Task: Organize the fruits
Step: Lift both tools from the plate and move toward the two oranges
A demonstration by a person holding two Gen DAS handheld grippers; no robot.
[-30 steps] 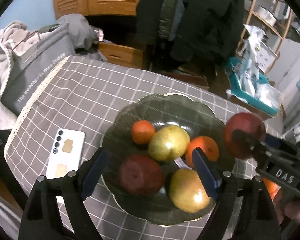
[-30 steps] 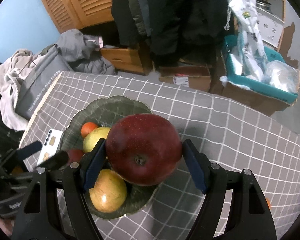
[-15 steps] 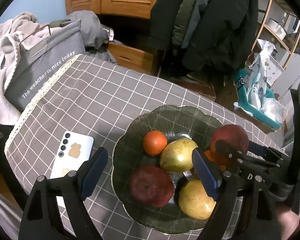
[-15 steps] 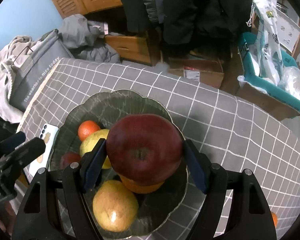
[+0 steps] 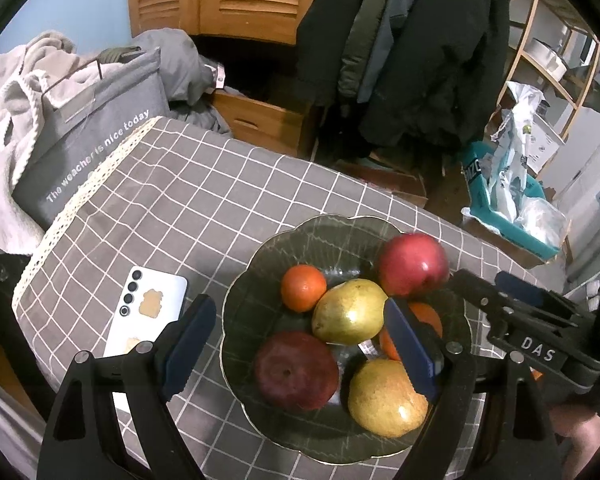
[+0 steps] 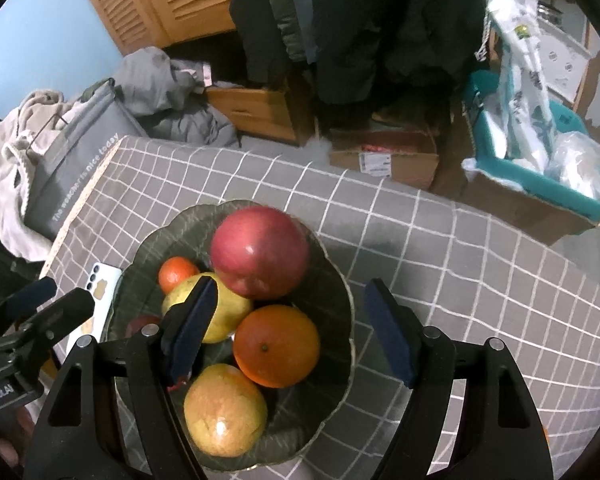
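Checked tablecloth (image 6: 480, 264), green bowl (image 6: 340, 292) w/ 6 fruits, red apple (image 6: 260, 252) just beyond right gripper (image 6: 296, 328), both grippers open, empty.

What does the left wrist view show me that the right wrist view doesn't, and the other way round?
Only the left wrist view: the dark red apple in full and the whole phone. Only the right wrist view: the big orange unobstructed and the bare tablecloth right of the bowl. Both: the bowl, bright red apple, small orange, two yellow pears, and both grippers open, holding nothing.
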